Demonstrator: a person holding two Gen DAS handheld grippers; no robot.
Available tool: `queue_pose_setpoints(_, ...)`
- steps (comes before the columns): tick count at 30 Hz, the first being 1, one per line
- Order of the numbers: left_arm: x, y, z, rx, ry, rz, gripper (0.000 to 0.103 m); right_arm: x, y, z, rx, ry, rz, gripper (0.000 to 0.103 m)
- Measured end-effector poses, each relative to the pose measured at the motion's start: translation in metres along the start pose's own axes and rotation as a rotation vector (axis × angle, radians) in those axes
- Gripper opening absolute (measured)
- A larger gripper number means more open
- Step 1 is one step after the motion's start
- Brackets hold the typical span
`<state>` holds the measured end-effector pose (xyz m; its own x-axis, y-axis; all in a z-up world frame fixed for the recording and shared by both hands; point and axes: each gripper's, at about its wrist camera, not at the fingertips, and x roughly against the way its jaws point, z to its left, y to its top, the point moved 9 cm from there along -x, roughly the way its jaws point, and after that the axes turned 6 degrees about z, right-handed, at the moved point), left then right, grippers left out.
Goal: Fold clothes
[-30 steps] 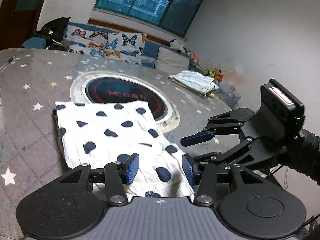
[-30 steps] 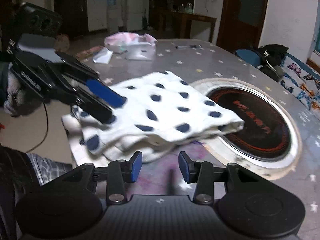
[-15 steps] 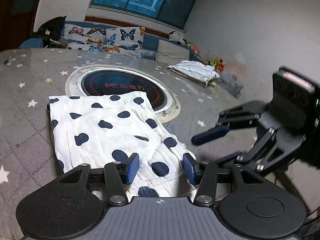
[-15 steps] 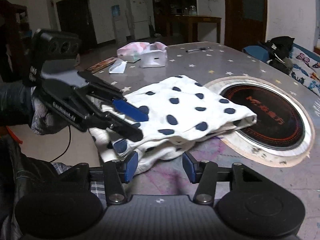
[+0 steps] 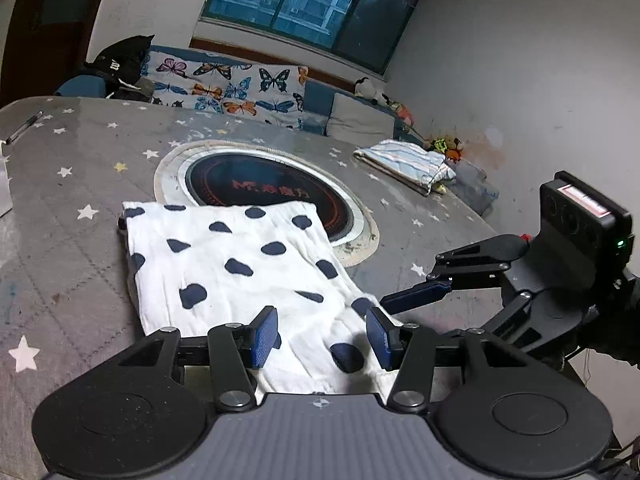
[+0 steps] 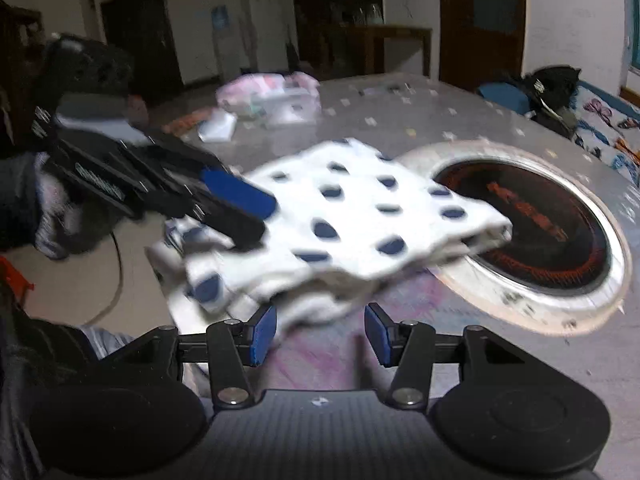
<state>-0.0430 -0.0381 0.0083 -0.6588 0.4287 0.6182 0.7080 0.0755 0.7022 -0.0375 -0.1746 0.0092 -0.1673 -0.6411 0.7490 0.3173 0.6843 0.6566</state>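
A folded white garment with dark blue spots (image 5: 240,264) lies on the grey star-patterned table (image 5: 80,168), its far edge over the round cooktop inset (image 5: 264,192). My left gripper (image 5: 322,338) is open, its blue pads above the garment's near end. My right gripper (image 6: 320,334) is open and empty at the garment's side edge. In the left wrist view the right gripper (image 5: 424,292) hovers beside the garment's near right corner. In the right wrist view, which is blurred, the garment (image 6: 352,220) shows several layers and the left gripper (image 6: 236,204) is over its near-left end.
A folded blue-striped garment (image 5: 404,162) lies at the table's far right. A pink-white pile (image 6: 272,92) and papers sit at the far end. A butterfly-print sofa (image 5: 228,88) stands behind the table. A pen (image 5: 22,128) lies at the far left.
Both grippers stay open. The right gripper drew away from the garment, then came back toward its near right corner. The left gripper shifted slightly over the garment's near end. The garment lies still.
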Motion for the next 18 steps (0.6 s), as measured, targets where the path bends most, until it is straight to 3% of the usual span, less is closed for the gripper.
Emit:
queue_pose_setpoints(5, 0.002, 0.001, -0.002, -0.009, -0.002, -0.008, 0.053, 0.014, 0.015, 0.010, 0.000, 0.066, -0.069, 0.050)
queue_pose_setpoints(8, 0.001, -0.001, -0.003, -0.017, -0.004, 0.001, 0.054, 0.015, 0.011, 0.006, -0.028, 0.068, -0.053, 0.050)
queue_pose_setpoints(11, -0.002, -0.007, -0.008, -0.045, -0.002, 0.022, 0.054, 0.015, 0.000, -0.009, 0.003, -0.079, 0.009, 0.050)
queue_pose_setpoints(18, -0.007, -0.019, -0.019, -0.121, 0.034, 0.044, 0.055, 0.023, 0.024, -0.033, -0.025, -0.103, -0.043, 0.050)
